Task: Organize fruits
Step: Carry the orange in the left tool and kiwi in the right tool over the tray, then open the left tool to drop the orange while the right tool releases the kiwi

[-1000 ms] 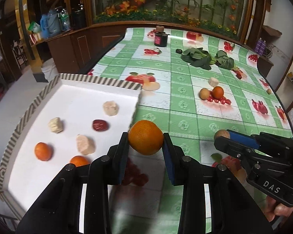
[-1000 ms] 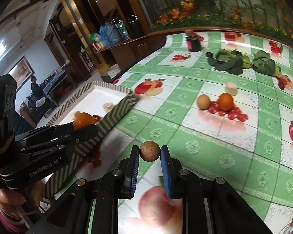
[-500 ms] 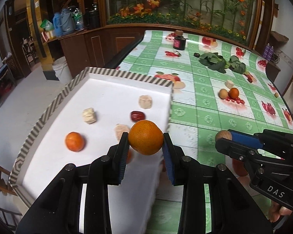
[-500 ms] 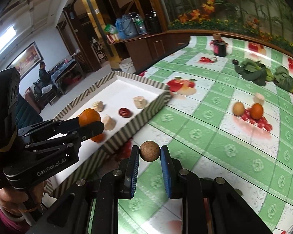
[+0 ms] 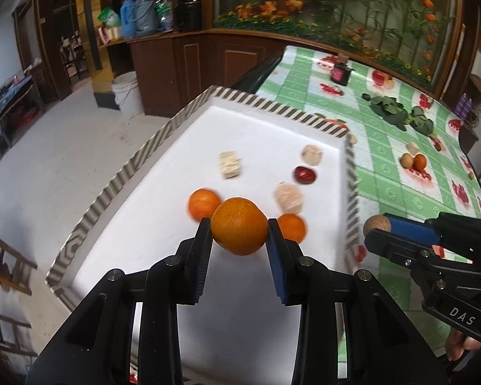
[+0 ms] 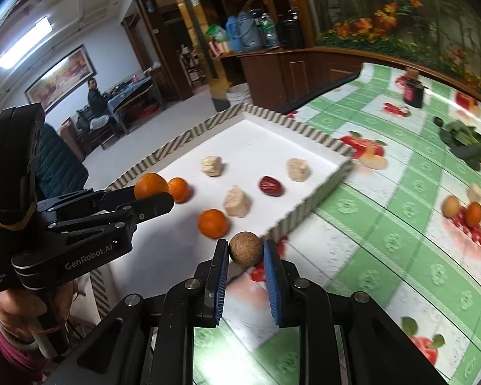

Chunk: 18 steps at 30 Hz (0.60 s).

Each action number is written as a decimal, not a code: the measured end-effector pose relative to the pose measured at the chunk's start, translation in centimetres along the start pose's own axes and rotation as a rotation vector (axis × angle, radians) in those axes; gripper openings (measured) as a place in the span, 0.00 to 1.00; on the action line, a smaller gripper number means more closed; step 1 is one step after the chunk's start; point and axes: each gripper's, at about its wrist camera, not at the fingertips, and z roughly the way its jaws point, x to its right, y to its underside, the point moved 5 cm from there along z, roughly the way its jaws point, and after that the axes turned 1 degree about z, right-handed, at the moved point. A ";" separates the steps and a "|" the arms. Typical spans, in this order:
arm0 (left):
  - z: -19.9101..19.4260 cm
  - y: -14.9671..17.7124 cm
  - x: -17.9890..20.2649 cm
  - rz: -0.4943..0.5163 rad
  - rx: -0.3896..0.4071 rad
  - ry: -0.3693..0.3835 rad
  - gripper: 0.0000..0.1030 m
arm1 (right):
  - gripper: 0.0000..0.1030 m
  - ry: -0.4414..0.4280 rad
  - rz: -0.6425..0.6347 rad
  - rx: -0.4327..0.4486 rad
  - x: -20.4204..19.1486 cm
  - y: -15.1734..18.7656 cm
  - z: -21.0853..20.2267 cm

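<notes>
The left gripper (image 5: pixel 239 229) pinches an orange (image 5: pixel 239 226) between its fingers (image 5: pixel 202 240), and it now hangs over the white floor of the tray (image 5: pixel 163 134); half a second ago the fruit sat above the tray's right wall, and a second ago it was still out over the table (image 5: pixel 388 147). The right gripper (image 6: pixel 245 250) pinches a brown ball (image 6: pixel 245 248) between blue-padded fingers (image 6: pixel 222 263), held just outside the tray's near corner, closer to the wall than before.

Just past the held orange lie two more oranges, one (image 5: pixel 203 203) to its left and one (image 5: pixel 291 227) to its right, both partly hidden behind it. Further in sit a pale chunk (image 5: pixel 288 197), a red date (image 5: pixel 304 175) and two more pale pieces (image 5: pixel 229 168) (image 5: pixel 312 154). The tray's far left half and its near end are bare white. Its striped rim rises on all sides, and its left edge overhangs the floor.

Out on the table, well apart from the tray, an orange (image 5: pixel 419 161) and a tan fruit (image 5: pixel 406 160) touch, with leafy greens (image 5: pixel 397 112) and a dark jar (image 5: pixel 339 72) beyond.
</notes>
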 end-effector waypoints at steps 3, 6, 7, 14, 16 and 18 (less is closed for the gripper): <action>0.6 0.5 -1.1 -0.023 -0.020 -0.009 0.32 | 0.20 -0.022 -0.030 -0.019 -1.1 -0.5 1.2; 1.4 0.6 -1.8 -0.041 -0.041 -0.011 0.32 | 0.21 -0.041 -0.058 -0.049 -2.4 -0.6 2.8; 1.6 0.6 -1.9 -0.045 -0.047 -0.010 0.32 | 0.21 -0.046 -0.068 -0.059 -2.8 -0.6 3.2; 3.0 1.3 -3.0 -0.068 -0.089 -0.025 0.32 | 0.21 -0.065 -0.118 -0.124 -4.4 -0.5 6.4; 3.4 1.4 -3.3 -0.082 -0.103 -0.023 0.32 | 0.20 -0.074 -0.126 -0.137 -4.6 -0.4 6.9; 3.6 1.4 -3.6 -0.097 -0.108 -0.020 0.32 | 0.20 -0.073 -0.136 -0.152 -4.6 -0.4 7.5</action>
